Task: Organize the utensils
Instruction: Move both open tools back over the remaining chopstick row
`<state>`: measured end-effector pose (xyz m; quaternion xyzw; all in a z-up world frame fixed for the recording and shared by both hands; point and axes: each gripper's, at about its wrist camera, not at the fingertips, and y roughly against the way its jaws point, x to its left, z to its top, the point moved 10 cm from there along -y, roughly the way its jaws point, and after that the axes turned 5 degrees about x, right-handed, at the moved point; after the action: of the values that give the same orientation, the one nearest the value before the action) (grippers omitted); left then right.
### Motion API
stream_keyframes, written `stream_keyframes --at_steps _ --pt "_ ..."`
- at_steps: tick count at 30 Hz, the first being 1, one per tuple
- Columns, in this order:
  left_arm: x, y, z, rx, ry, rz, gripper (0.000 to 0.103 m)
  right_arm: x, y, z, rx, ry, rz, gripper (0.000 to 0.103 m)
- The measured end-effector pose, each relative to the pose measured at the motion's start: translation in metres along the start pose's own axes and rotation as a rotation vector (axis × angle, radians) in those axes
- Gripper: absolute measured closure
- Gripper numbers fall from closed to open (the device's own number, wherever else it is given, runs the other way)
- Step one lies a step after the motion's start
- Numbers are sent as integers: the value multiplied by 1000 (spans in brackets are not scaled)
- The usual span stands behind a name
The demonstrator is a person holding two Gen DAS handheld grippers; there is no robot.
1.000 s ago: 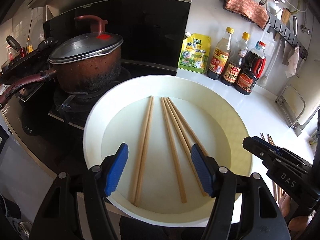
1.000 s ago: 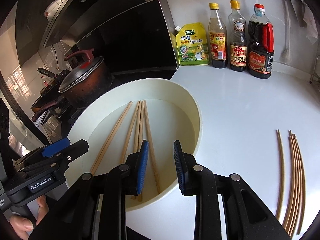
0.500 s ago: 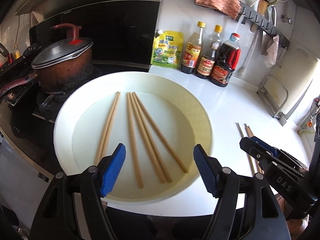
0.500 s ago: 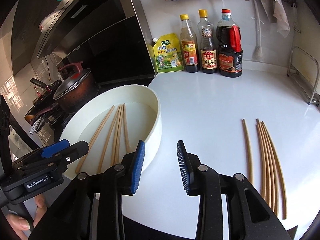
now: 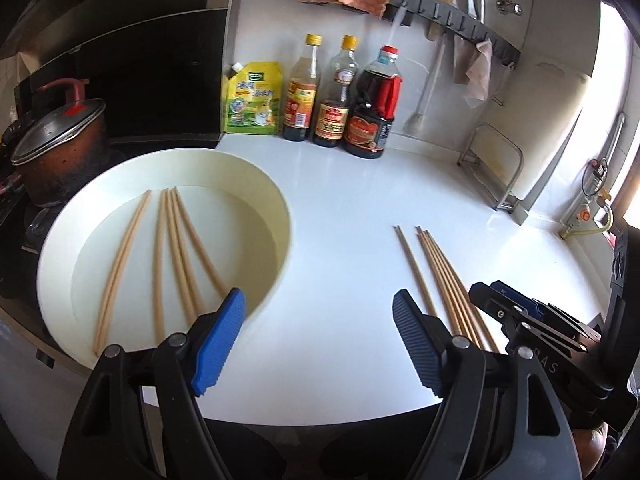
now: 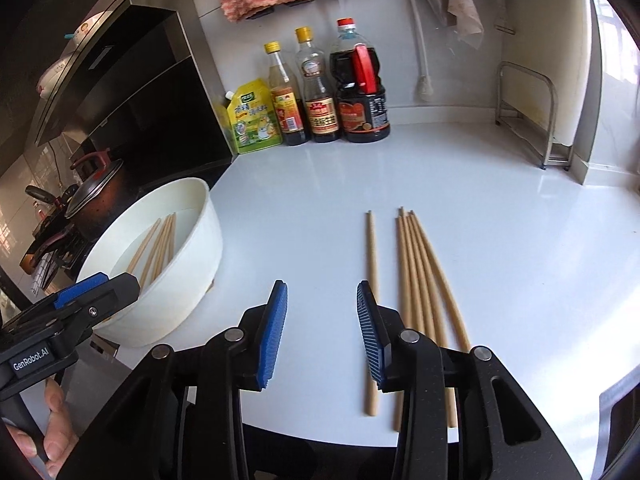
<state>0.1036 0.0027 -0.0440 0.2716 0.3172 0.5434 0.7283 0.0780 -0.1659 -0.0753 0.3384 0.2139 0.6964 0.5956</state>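
Two groups of wooden chopsticks are in play: five chopsticks in the basin [image 5: 172, 256] lie on the bottom of a round cream basin [image 5: 280, 208] at the left edge of the white counter [image 5: 360, 200], one a little apart to the left and four fanned close together, while the chopsticks on the counter [image 6: 416, 280] lie well to the right of the basin, one single stick set just left of a tight bundle, all pointing roughly toward the back wall. The left gripper [image 5: 316, 336] hangs over bare counter between the basin and the loose sticks, its blue-padded jaws wide and opening, with nothing between them; its left pad overlaps the basin's near rim in the view. The right gripper [image 6: 322, 324] hangs over the counter just left of the single stick, jaws moderately apart and opening, empty too; its right pad overlaps that stick in the view, and whether it touches I cannot tell. A hand [image 6: 56, 436] grips the left tool's handle at the lower left of the right wrist view. Against the back wall stand a yellow refill pouch [image 5: 252, 100] and three sauce bottles [image 5: 340, 96], with a lidded pot [image 5: 56, 140] on the stove beyond the basin
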Motion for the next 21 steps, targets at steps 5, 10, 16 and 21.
stream_keyframes --at_steps 5,10,16,21 --pt "-43 -18 -5 41 -66 -42 29 -37 12 -3 -19 -51 -30 67" --pt "-74 -31 -6 60 -117 -52 29 -67 16 -3 -25 -90 -41 67" --pt "-91 -47 -6 88 -130 -50 29 -89 13 1 -16 -94 -51 66" --pt "-97 -62 -10 113 -136 -34 28 -102 3 5 0 -71 -67 66"
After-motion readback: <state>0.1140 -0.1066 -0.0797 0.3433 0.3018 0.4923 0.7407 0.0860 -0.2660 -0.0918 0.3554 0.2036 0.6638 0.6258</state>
